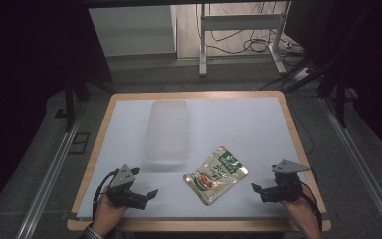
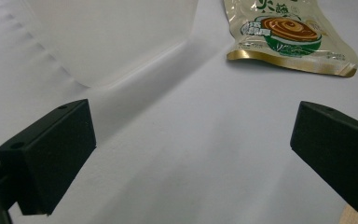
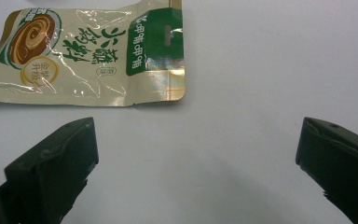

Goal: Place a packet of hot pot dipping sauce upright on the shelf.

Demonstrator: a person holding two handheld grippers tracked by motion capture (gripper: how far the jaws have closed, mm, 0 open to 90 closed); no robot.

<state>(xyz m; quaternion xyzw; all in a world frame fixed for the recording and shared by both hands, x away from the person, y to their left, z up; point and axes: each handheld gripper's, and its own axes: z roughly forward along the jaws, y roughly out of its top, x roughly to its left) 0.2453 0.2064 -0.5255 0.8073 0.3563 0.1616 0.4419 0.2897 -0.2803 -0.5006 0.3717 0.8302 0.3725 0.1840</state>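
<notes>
two grippers wait, jaws apart, either side of a snack pouch

the left gripper (image 1: pixel 146 195) sits near the front edge of the table, held in a person's left hand (image 1: pixel 110 211), its two black jaws spread wide with nothing between them. in the left gripper view the jaws frame bare white surface, and the snack pouch (image 2: pixel 286 35) lies beyond them toward the upper right, not touching either jaw. the right gripper (image 1: pixel 256 189) is held in the right hand (image 1: pixel 298 211) on the other side of the pouch, its jaws likewise wide apart and empty; the right gripper view shows the pouch (image 3: pixel 86 53) beyond the jaws toward the upper left, its green header with a hang slot pointing toward the middle of the frame.

in the high view the pouch (image 1: pixel 215 174), cream and gold with a green top and a printed bowl picture, lies flat between the two grippers, turned at an angle to the table edge and apart from both. just beyond the pouch, on the left gripper's side, stands a clear plastic container (image 1: pixel 168 130), close to the pouch but not touching it. both rest on the white sheet (image 1: pixel 248 124) covering the wooden-edged table (image 1: pixel 107 119). cables (image 1: pixel 238 42) lie on the floor past the far edge of the table, well away from the pouch.
</notes>
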